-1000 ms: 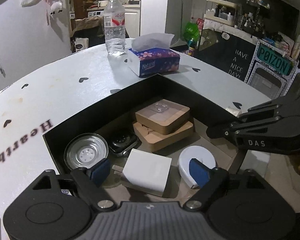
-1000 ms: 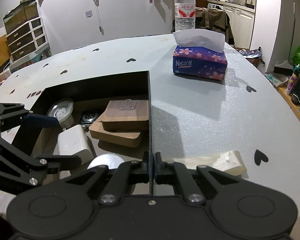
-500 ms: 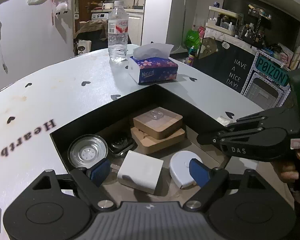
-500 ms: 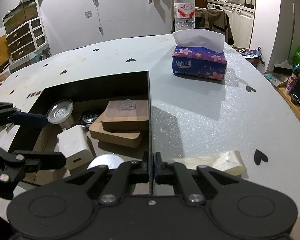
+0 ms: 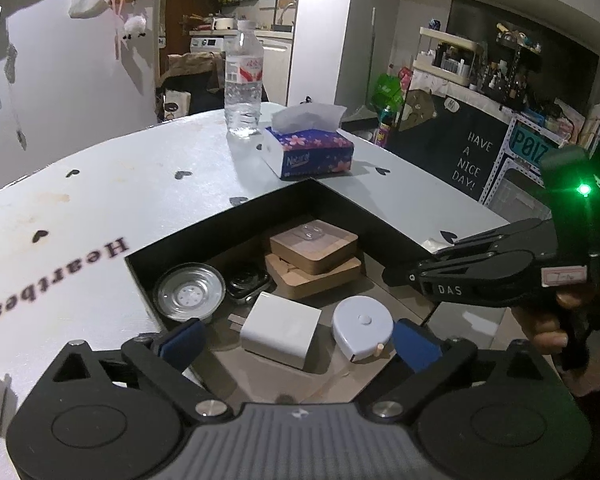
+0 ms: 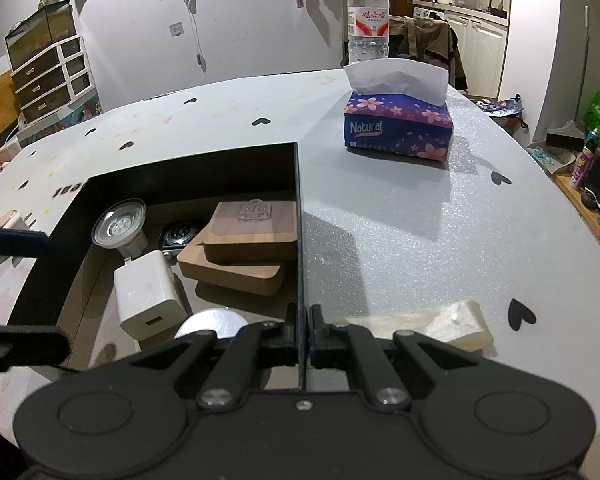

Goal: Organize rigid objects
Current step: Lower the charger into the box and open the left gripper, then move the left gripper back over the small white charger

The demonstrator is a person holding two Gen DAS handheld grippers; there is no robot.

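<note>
Black-walled box (image 5: 380, 216) is sitting on the pale table (image 5: 112, 196), already holding a white charger cube (image 5: 278, 330), round white tape measure (image 5: 362, 322), metal-rimmed disc (image 5: 190, 292), watch face (image 5: 246, 282) and two stacked wooden blocks (image 5: 314, 256). Left gripper (image 5: 296, 340) is hovering over the near edge of the box, blue pads spread wide, gripping nothing. Right gripper (image 6: 304, 322) is pinching the box's right wall, jaws closed flat on the thin panel.

Risks, as judged: the pinched wall is thin, so a twist or lift of the right hand could be bending it or tipping the box and sliding the contents together. The left gripper reaching for the charger could be nudging the tape measure just beside it.

Readable text: "Natural" on the tissue pack (image 6: 398, 130); "Heartbeat" (partly cut off) on the table; "DAS" on the right gripper's body; "HAVE A NICE DAY!" on a dark board. Water bottle (image 6: 368, 20) label is not legible.
</note>
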